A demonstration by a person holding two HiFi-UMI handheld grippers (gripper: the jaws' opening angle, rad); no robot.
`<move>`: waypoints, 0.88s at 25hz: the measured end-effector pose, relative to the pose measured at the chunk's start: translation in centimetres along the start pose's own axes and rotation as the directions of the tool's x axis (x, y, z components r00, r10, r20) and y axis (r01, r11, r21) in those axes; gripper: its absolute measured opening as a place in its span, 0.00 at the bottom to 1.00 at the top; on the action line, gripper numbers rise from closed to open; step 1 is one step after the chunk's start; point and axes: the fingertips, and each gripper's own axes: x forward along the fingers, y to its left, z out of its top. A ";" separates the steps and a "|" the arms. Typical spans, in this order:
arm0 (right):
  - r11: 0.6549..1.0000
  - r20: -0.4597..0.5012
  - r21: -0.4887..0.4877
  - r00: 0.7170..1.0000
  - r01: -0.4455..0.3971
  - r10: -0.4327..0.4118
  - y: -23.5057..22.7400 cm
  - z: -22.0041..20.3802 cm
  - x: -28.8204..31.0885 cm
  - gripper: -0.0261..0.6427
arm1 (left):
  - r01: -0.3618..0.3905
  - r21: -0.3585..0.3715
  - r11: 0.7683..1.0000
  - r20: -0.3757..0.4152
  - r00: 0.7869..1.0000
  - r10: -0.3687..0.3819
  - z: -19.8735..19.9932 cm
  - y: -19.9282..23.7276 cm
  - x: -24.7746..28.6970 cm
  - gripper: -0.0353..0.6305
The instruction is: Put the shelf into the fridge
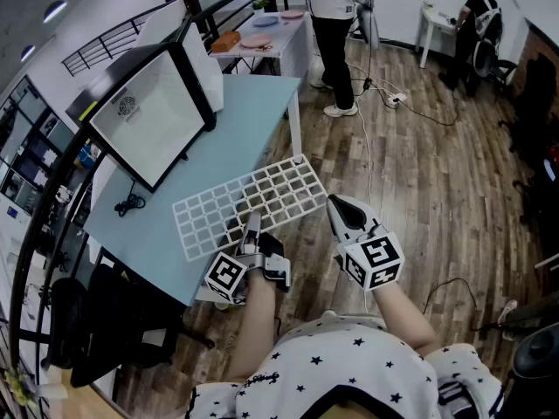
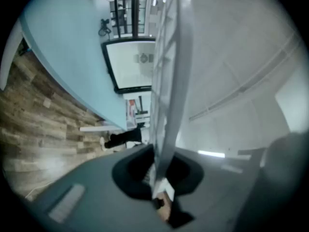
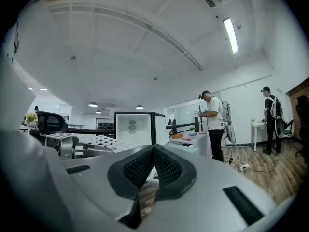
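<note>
Table point(image 1: 249, 103), pale blue, is stretching away ahead of both grippers over a wooden floor point(image 1: 419, 182). On it, well ahead of the left gripper point(image 1: 252, 220) and a little to its left, the fridge point(image 1: 148, 120) is standing with its door open, its white inside facing the person. In the right gripper view the fridge point(image 3: 131, 125) is showing ahead and slightly left of the closed jaws.

The shelf point(image 1: 253, 201), a white grid, is lying flat just in front of the left gripper, between it and the fridge. Part of it is reaching past the table's near edge over the floor, toward the right gripper point(image 1: 337, 204); whether it is resting on the table cannot be told.

The left gripper is clamping the shelf's near edge. In its own view the shelf point(image 2: 169, 81) is running edge-on straight out from between the jaws.

The right gripper is hanging just beside the shelf's right-hand corner, its jaws pressed together on nothing.
</note>
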 end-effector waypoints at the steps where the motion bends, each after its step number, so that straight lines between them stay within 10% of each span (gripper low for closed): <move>1: 1.000 0.001 0.000 1.000 -0.001 0.001 0.0 0.0 0.0 0.07 | 0.001 0.001 1.000 0.001 1.000 -0.001 0.0 0.0 0.1 0.10; 22: 0.995 -0.017 0.055 0.996 -0.084 0.085 -1.5 -1.6 0.1 0.07 | -0.004 0.028 1.000 0.016 1.000 0.003 -1.7 0.2 1.3 0.10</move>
